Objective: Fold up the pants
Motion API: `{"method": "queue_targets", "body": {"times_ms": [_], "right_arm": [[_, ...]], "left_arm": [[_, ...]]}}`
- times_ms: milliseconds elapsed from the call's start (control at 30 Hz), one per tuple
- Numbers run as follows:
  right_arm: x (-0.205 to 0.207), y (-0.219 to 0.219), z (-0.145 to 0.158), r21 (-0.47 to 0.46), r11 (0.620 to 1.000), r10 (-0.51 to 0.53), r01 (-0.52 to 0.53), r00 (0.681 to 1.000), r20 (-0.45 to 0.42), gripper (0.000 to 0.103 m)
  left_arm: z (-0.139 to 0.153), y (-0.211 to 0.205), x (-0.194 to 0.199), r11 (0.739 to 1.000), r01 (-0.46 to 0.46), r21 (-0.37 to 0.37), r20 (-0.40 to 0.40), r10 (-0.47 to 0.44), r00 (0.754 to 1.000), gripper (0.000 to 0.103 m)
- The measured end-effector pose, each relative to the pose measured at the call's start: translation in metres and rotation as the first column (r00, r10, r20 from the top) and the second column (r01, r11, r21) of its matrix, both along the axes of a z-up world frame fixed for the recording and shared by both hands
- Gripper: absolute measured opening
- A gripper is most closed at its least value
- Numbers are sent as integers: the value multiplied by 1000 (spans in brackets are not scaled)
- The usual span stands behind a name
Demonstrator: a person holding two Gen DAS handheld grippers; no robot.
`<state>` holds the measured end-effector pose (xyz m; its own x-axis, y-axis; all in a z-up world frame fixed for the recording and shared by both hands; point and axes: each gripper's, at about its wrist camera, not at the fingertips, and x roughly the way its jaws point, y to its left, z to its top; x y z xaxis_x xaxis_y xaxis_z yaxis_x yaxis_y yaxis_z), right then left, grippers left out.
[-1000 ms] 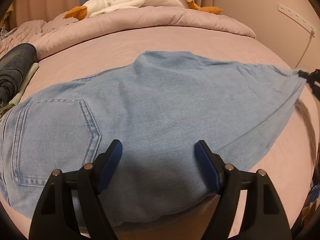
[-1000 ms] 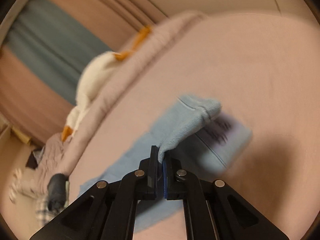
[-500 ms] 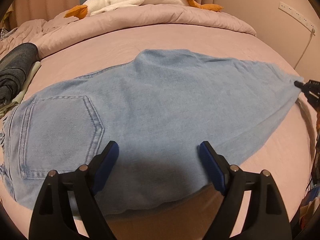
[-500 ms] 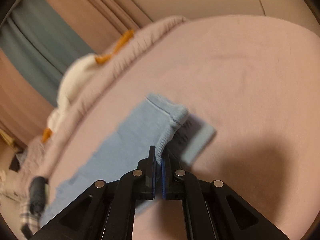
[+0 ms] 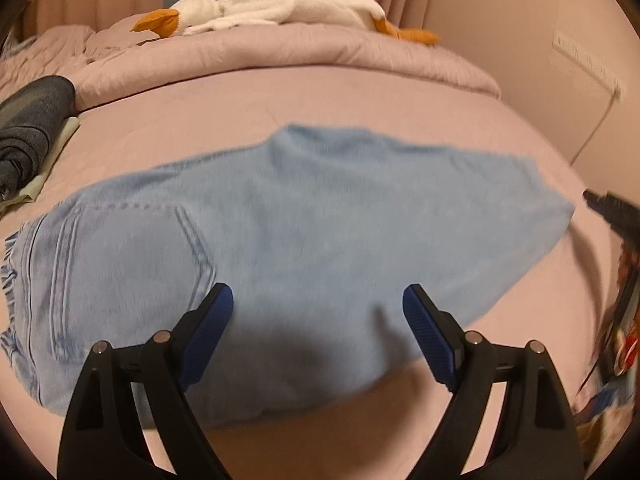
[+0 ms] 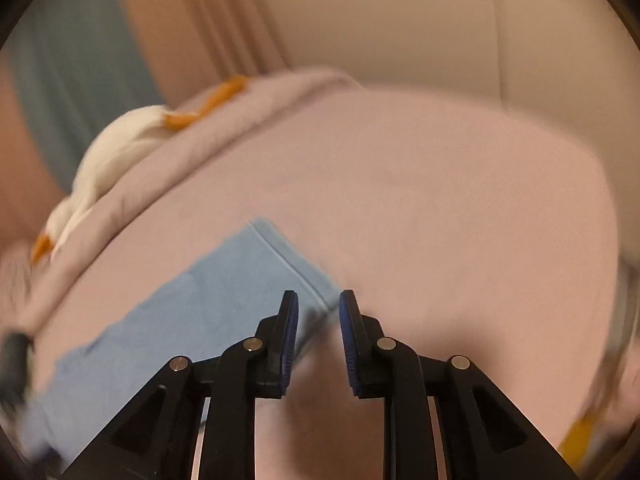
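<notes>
Hem released from right hand-held gripper (image 6: 319, 304), jaws opening, jeans (image 5: 288, 248) apparently flat.

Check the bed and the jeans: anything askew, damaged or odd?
Nothing looks damaged or spilled. The jeans lie spread on the pink sheet, leg end flat and no longer pinched; the right gripper is opening, nothing between its fingers. Only oddity: a plush goose sprawled on the rolled duvet.
</notes>
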<state>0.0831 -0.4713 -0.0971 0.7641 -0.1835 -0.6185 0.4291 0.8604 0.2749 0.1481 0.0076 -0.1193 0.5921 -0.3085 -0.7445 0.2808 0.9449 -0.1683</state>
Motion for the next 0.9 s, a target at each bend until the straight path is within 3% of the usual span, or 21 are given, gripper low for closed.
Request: {"method": "queue_targets", "body": {"times_ms": [100, 133, 200, 267, 333, 367, 400, 467, 567, 667, 733, 833, 900], "right_arm": [[18, 42, 13, -61, 973, 221, -223, 974, -44, 22], [25, 62, 14, -67, 949, 305, -308, 951, -56, 22], [38, 109, 10, -70, 877, 470, -476, 879, -85, 22], [47, 156, 1, -114, 797, 580, -593, 804, -134, 22], [54, 186, -13, -164, 743, 618, -649, 759, -204, 22], [61, 201, -28, -145, 713, 636, -686, 720, -279, 22], [60, 207, -40, -141, 702, 634, -698, 703, -323, 22], [49, 212, -42, -215, 683, 631, -698, 712, -306, 22], [50, 201, -36, -147, 698, 649, -700, 706, -283, 22], [54, 183, -26, -68, 715, 658, -696, 702, -272, 22], [41, 184, -17, -74, 707, 674, -703, 701, -233, 22], [48, 199, 1, -41, 665, 736, -745, 664, -130, 22], [70, 219, 7, -11, 632, 772, -775, 630, -85, 22]], "left_arm": [[-2, -4, 14, 1000, -30, -9, -23, 30, 999, 86], [-5, -6, 17, 999, -36, -17, -35, 35, 999, 86], [-16, -11, 21, 999, -48, 1, -74, 48, 996, 86], [-25, -21, 17, 994, -24, 103, -71, 31, 997, 84], [-25, -29, 7, 984, 4, 180, -40, 4, 999, 85], [-25, -29, 3, 983, 10, 183, -42, -3, 999, 85], [-25, -24, -2, 986, 18, 166, -44, -10, 999, 85], [-26, -15, -11, 990, 26, 142, -36, -21, 999, 86], [-22, -1, -25, 994, 37, 100, -27, -34, 999, 85], [-5, 15, -37, 999, 43, 8, -42, -43, 998, 84], [13, 26, -45, 997, 51, -59, -3, -51, 999, 85], [36, 38, -38, 994, 17, -108, 72, -9, 997, 85], [40, 44, -22, 994, -43, -96, 95, 52, 994, 85]]}}
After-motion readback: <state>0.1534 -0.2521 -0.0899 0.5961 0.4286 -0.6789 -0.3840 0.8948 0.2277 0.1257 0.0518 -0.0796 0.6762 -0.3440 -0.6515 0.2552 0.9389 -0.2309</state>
